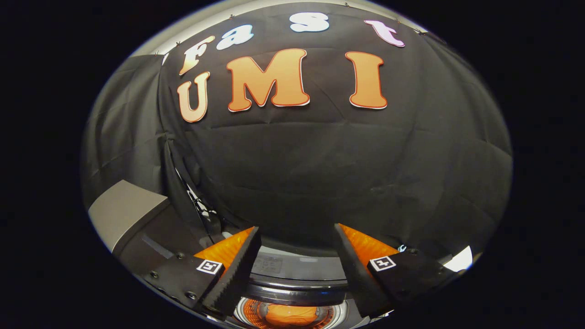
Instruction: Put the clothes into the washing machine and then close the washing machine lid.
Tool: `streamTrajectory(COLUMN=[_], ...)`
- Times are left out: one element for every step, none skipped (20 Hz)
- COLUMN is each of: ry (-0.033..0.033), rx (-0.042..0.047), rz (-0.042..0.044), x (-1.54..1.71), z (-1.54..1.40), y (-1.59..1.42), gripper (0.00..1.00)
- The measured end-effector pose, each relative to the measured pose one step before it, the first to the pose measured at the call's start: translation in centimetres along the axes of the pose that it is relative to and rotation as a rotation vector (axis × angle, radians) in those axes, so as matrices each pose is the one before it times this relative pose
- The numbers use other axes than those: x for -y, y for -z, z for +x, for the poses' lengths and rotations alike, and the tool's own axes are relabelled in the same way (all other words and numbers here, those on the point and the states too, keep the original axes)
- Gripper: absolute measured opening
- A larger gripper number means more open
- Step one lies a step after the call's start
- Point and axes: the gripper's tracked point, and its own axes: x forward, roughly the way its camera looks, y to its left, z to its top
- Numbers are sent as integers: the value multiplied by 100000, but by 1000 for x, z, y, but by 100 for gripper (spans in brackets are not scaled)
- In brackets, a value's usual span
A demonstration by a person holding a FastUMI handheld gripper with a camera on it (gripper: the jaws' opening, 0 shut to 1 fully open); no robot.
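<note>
My gripper [297, 235] is open, its two fingers spread wide with nothing between them. Below and between the fingers lies the top of the washing machine [297, 269], with its grey control panel and dark rim. Under that rim I look into the round drum opening [292, 315]. An orange piece of clothing [292, 314] lies inside the drum. The machine's lid is hidden from me.
The booth's black cloth wall [320, 160] hangs close behind the machine. A grey box-like block [125, 214] stands off to the left of the left finger. Thin cables [201, 210] run down by the cloth's seam there.
</note>
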Motion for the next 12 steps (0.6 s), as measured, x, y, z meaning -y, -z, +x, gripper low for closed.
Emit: streamTrajectory(ry=[60,26,-52,-44,32,-6,6,124,170,254,172,150], rx=[162,563,101,119,74,-151,28,213,573,-16,-450,-267], rz=[-12,-130,-113,-47,-11,-15,18,20,-153,103,86,138], x=[-21,-94,-40,-16,-16,-33,1,-5,-20,3,17,-64], z=[-160,-220,-223,-310,-192,-154,-280,-180,-153,-246,-191,-382], y=[88,98,226,186,239,225,168,190,40,143,365,463], gripper=[100,100,100,100,100,100,100,100,100,100,100,100])
